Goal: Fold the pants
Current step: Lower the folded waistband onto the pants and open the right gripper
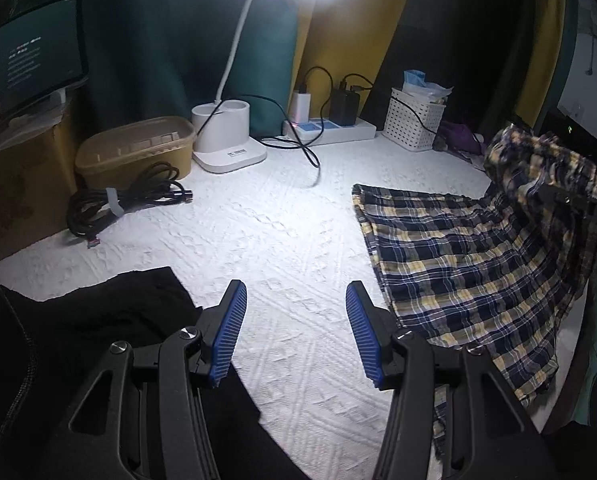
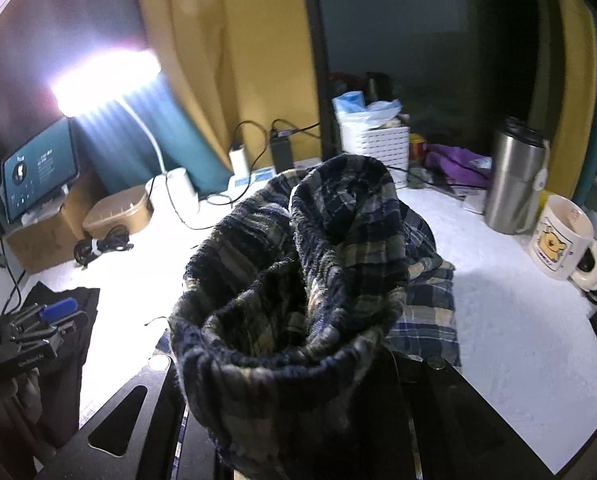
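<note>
My left gripper [image 1: 296, 332] stood apart over bare white cloth [image 1: 282, 232]. Right gripper [image 2: 294, 392] clamped 1 plaid pants [image 2: 298, 264] waistband; 1 mug [image 2: 558, 236] near the edge.

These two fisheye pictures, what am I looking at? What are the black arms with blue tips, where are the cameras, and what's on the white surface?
No robot here: a person holds a pair of tongs in each hand, with a camera on each looking along its fingers. The left camera shows the left tongs, their blue ribbed pads apart with nothing between them. The right camera is mostly filled by the navy and yellow plaid pants, whose bunched waistband the right tongs grip and lift; the rest trails on the white textured cloth. Also there: a black garment, a white desk lamp, a tan lidded box, a coiled black cable, a white power strip, a white perforated basket, a steel tumbler and a cream cartoon mug.
</note>
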### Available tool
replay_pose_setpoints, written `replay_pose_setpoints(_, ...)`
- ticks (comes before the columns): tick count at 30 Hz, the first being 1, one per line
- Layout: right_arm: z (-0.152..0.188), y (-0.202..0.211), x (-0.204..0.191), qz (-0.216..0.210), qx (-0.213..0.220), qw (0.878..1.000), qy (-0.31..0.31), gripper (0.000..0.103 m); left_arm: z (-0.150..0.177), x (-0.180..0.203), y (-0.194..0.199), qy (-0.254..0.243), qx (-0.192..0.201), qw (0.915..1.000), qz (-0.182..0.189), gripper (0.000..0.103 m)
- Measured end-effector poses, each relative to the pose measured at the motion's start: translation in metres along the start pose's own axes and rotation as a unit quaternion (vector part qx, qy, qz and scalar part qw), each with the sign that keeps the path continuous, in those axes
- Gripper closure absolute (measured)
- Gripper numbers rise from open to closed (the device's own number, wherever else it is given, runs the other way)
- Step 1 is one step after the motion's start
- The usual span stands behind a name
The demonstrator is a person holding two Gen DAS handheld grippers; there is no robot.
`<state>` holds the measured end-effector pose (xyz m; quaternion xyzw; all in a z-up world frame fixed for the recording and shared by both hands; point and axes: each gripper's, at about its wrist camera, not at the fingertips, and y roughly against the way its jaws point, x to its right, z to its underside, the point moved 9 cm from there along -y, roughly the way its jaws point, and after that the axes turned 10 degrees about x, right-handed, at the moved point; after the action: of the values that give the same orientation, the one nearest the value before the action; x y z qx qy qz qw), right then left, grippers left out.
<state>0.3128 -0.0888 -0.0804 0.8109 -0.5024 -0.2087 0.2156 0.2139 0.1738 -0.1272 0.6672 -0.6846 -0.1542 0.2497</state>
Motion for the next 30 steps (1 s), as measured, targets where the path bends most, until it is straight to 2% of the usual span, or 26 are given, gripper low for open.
replay_pose_setpoints(14,0.047,-0.054,-0.056,-0.01,-0.075,0.997,0.031,0.085,0.006,-0.02,0.012,0.013,0.005,0.9998,0.015,0.052)
replay_pose_setpoints(26,0.08,-0.059,-0.079,-0.006,-0.115,0.991,0.075,0.083,0.009,-0.01,0.018,0.006,0.002,0.9995,0.03,0.052)
replay_pose_setpoints(28,0.084,-0.057,-0.086,-0.021,-0.12,0.989,0.079,0.063,0.011,-0.009,0.019,0.007,-0.001,0.9996,0.029,0.052)
replay_pose_setpoints(29,0.085,-0.055,-0.09,-0.029,-0.12,0.989,0.08,0.04,0.011,-0.009,0.019,0.008,-0.003,0.9996,0.028,0.052)
replay_pose_setpoints(30,0.086,-0.052,-0.096,-0.04,-0.115,0.989,0.084,0.024,0.012,-0.009,0.019,0.009,-0.004,0.9996,0.026,0.052)
